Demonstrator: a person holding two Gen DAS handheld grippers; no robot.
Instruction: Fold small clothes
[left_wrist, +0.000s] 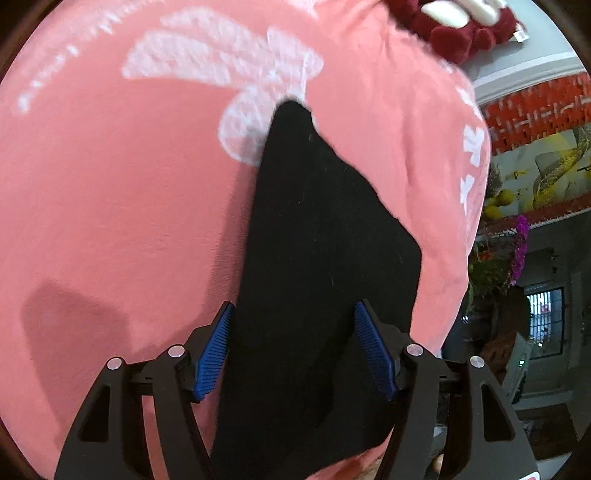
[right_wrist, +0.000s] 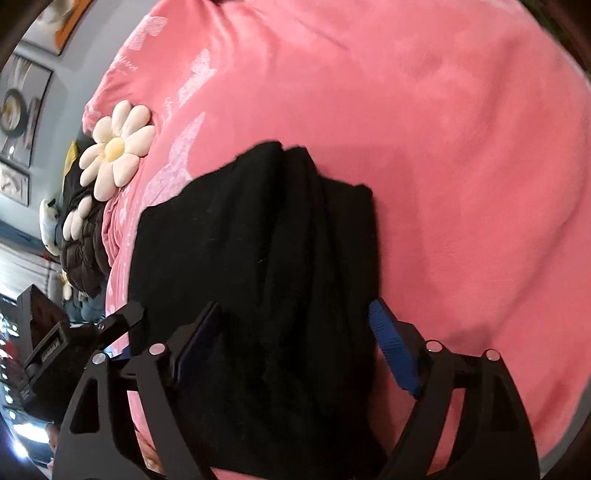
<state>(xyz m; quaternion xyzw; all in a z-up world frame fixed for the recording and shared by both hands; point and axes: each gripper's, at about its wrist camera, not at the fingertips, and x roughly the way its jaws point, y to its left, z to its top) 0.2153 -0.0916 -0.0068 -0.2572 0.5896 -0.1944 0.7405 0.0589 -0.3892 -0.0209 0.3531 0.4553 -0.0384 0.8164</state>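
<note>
A black garment (left_wrist: 317, 258) lies on a pink bedcover (left_wrist: 110, 184) printed with white patterns, and both tools are poised over it.

In the left wrist view, the left tool (left_wrist: 293, 347) stands with its jaws apart, the blue ribbed pads (left_wrist: 212, 354) on either side of the cloth. The garment runs as a long dark strip from beneath the tool up to a narrow tip near a white print. It lies between the two fingers; whether the pads press its edges cannot be told, though they look released rather than clenched.

In the right wrist view, the right tool (right_wrist: 295, 343) is also spread wide, released, with nothing grasped. The black garment (right_wrist: 258, 277) shows here as a bunched, folded pile with soft ridges running lengthwise. It fills the space between the fingers and spreads beyond the left-hand finger in this picture, while the right-hand blue pad (right_wrist: 393, 350) sits just beside its edge over the pink bedcover (right_wrist: 461, 166).

A daisy-shaped cushion (right_wrist: 116, 147) rests well apart from the garment, near the edge of the bed, beside a dark quilted item (right_wrist: 83, 254).
</note>
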